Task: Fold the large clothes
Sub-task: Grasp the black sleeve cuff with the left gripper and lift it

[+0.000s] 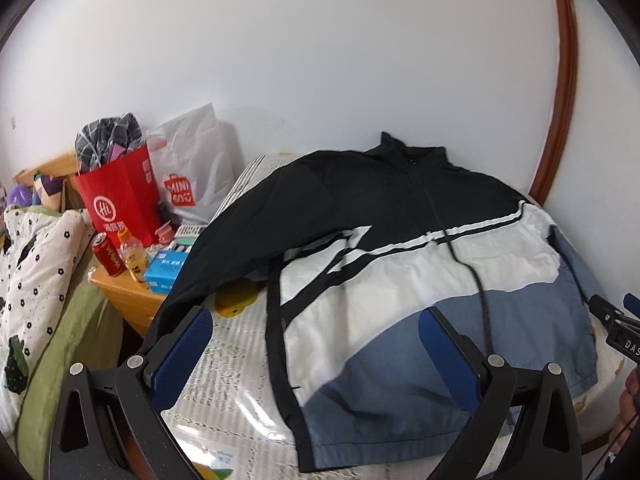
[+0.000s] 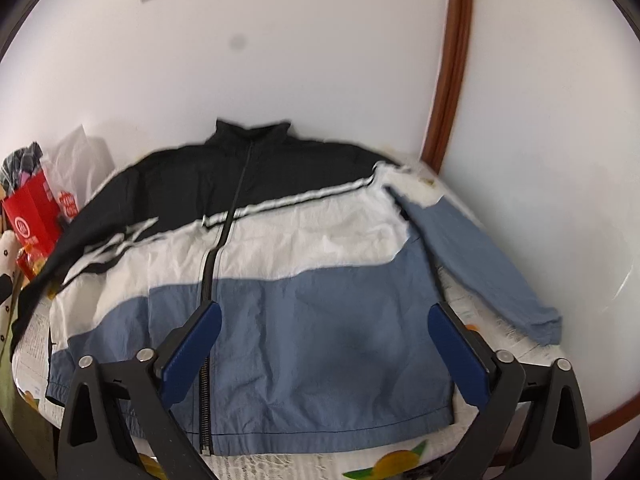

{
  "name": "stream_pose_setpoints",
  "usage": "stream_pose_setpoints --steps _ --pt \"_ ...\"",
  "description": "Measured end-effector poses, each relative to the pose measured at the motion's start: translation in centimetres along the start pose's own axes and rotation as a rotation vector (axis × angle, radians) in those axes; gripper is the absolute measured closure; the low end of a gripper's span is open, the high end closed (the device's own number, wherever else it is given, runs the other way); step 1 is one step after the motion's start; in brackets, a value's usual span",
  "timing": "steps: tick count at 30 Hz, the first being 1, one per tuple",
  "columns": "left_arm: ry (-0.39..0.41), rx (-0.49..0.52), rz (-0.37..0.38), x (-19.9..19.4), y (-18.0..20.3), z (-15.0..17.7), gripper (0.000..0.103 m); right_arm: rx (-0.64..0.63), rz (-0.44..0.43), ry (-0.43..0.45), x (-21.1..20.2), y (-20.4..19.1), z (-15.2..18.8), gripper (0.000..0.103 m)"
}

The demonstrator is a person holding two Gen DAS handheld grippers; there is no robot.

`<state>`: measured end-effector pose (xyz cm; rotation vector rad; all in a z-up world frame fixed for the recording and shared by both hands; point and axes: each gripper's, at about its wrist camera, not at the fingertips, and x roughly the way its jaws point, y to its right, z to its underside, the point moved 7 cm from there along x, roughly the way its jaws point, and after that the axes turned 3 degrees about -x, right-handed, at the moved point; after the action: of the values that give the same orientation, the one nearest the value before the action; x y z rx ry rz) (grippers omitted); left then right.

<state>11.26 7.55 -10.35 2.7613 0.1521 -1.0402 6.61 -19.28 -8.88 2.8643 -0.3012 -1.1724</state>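
Note:
A zip-up jacket [image 2: 304, 264] in black, white and blue lies flat, front up, on a round table, collar toward the wall. It also shows in the left wrist view [image 1: 380, 248]. Its black left sleeve [image 1: 224, 248] hangs over the table's left edge. Its blue right sleeve [image 2: 480, 256] lies spread out to the right. My left gripper [image 1: 316, 320] is open and empty above the jacket's left half. My right gripper [image 2: 324, 316] is open and empty above the blue lower front. The right gripper's tip shows at the edge of the left wrist view [image 1: 612, 316].
The table cover [image 1: 240, 344] is pale with fruit prints. A wooden nightstand [image 1: 128, 296] at left holds a red can [image 1: 107, 254], a bottle [image 1: 130, 250], a blue box [image 1: 166, 272] and a red paper bag [image 1: 120, 200]. A bed with a quilt [image 1: 36, 264] lies far left. A white wall is behind.

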Motion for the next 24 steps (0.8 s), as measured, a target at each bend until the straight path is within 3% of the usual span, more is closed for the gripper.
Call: stream_pose_setpoints --steps 9,24 --pt "-0.072 -0.052 -0.062 5.2 -6.6 1.1 0.000 -0.018 -0.064 -0.049 3.8 -4.3 0.5 0.018" --pt "-0.104 -0.057 -0.134 11.0 -13.3 0.9 0.004 -0.039 -0.034 -0.129 7.2 -7.7 0.5 0.018"
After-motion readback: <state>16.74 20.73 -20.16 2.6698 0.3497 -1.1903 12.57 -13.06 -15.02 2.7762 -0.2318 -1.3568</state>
